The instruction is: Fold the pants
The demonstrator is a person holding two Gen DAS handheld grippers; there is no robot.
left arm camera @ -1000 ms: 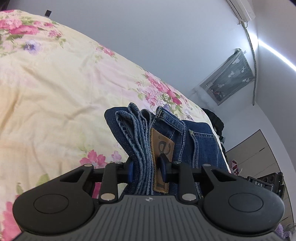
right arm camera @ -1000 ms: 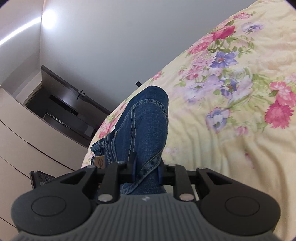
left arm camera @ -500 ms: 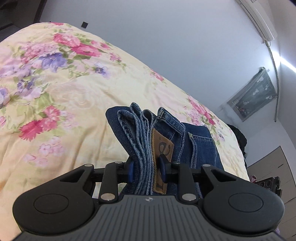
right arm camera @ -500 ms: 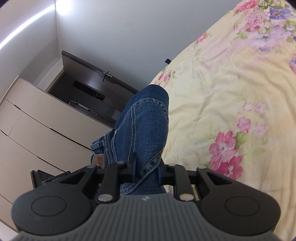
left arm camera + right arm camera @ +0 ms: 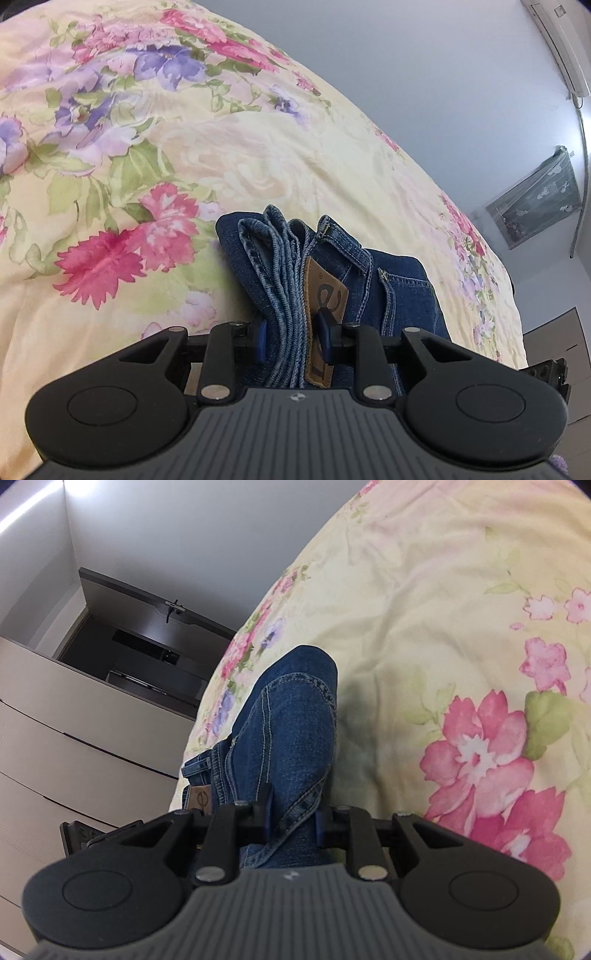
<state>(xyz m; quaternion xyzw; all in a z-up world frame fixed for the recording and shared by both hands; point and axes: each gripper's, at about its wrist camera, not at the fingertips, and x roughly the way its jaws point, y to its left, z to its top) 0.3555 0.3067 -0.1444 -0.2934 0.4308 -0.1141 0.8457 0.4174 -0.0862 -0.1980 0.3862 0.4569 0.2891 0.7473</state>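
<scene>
Blue jeans (image 5: pixel 291 280) are bunched and folded over. In the left wrist view my left gripper (image 5: pixel 293 338) is shut on the stacked waistband and hems, with the brown leather patch (image 5: pixel 325 295) against its right pad. The right wrist view shows my right gripper (image 5: pixel 293 818) shut on the folded denim (image 5: pixel 288 731) at a stitched seam, and the patch (image 5: pixel 199 797) peeks out to the left. Both grippers hold the jeans just above the floral bedspread (image 5: pixel 184 166). The rest of the jeans is hidden below the grippers.
The yellow bedspread (image 5: pixel 443 646) with pink and purple flowers fills the space beyond both grippers. Pale drawer fronts (image 5: pixel 74 757) and a dark doorway (image 5: pixel 140 642) stand left of the bed. A curtained window (image 5: pixel 535 199) and an air conditioner (image 5: pixel 561 37) are on the far wall.
Both grippers have carried the jeans lower and across the bed; the bedspread now looks closer and larger in both views. The grips on the denim are unchanged.
</scene>
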